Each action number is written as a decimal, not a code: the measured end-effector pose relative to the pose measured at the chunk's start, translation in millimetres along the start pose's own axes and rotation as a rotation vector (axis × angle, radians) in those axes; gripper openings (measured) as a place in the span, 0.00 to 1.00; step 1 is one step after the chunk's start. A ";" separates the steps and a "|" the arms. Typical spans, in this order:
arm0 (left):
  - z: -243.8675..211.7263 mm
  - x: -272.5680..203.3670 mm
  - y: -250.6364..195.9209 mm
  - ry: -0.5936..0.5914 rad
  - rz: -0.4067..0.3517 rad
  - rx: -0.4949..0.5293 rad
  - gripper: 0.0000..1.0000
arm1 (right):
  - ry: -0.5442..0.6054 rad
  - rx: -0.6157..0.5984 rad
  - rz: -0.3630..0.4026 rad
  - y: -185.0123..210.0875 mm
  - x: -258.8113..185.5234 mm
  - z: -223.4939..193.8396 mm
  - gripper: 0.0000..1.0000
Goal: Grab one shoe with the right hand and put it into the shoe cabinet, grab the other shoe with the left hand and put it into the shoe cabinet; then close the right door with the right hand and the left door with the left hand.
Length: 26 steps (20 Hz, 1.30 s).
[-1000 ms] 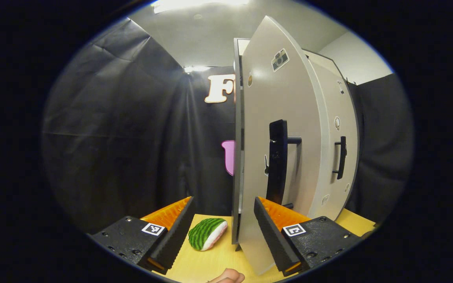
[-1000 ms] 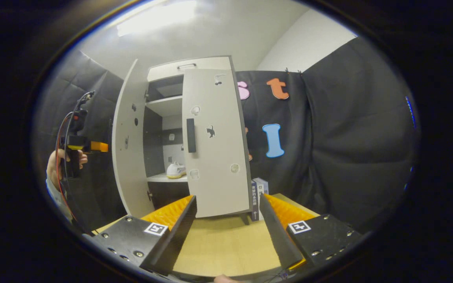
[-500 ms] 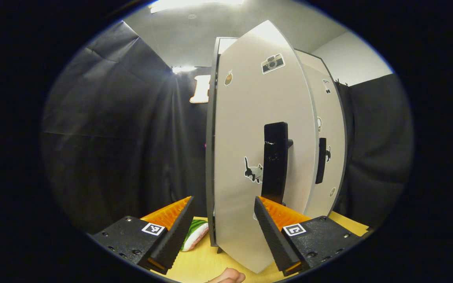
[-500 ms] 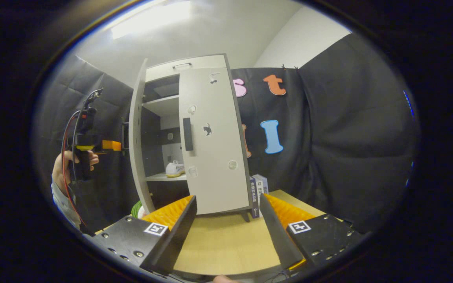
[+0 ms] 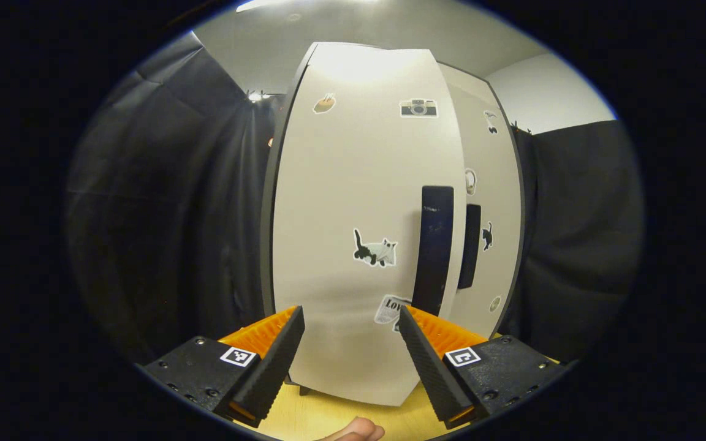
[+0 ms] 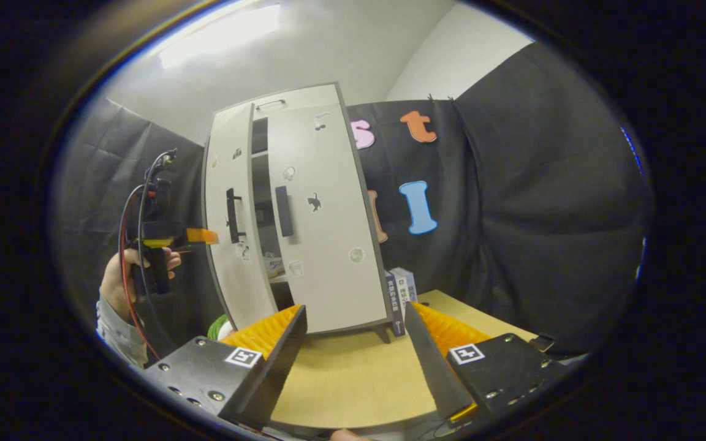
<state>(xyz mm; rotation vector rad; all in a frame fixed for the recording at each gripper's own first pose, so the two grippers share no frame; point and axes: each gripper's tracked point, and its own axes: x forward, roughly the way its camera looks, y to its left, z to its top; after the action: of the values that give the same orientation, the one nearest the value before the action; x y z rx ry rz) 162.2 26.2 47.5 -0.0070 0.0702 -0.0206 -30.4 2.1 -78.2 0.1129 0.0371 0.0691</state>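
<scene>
- Our left gripper [image 5: 348, 343] has its fingers spread wide with nothing between them, sitting right up against the left door [image 5: 359, 233] of the shoe cabinet [image 6: 304, 208].
- From the right gripper view, that left door is nearly shut, with just a narrow gap beside the right door [image 6: 322, 245], which looks closed.
- Our right gripper [image 6: 353, 349] is wide open too, holding nothing, hanging over the wooden table [image 6: 353, 380], well back from the cabinet.
- We can't really make out the shoes through the gap.
</scene>
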 end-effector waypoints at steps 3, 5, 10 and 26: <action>-13.9 -2.6 -5.6 0.022 -0.013 0.003 0.96 | 0.011 -0.012 0.005 1.9 2.2 -2.4 0.96; -17.7 -12.4 0.2 0.034 0.009 0.012 0.96 | 0.018 -0.016 0.000 2.2 2.3 -3.4 0.96; -15.1 -50.2 6.2 -0.001 0.005 0.007 0.96 | 0.026 -0.040 0.004 7.6 4.7 -4.9 0.96; -23.7 -164.1 0.0 -0.111 -0.006 -0.056 0.96 | -0.052 -0.086 0.021 47.6 8.7 43.3 0.96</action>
<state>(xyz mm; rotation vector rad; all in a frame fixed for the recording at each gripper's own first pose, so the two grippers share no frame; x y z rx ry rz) -3.2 29.4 35.3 -0.0645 -0.0397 -0.0242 -23.2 45.1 -30.1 0.0289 -0.0186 0.0891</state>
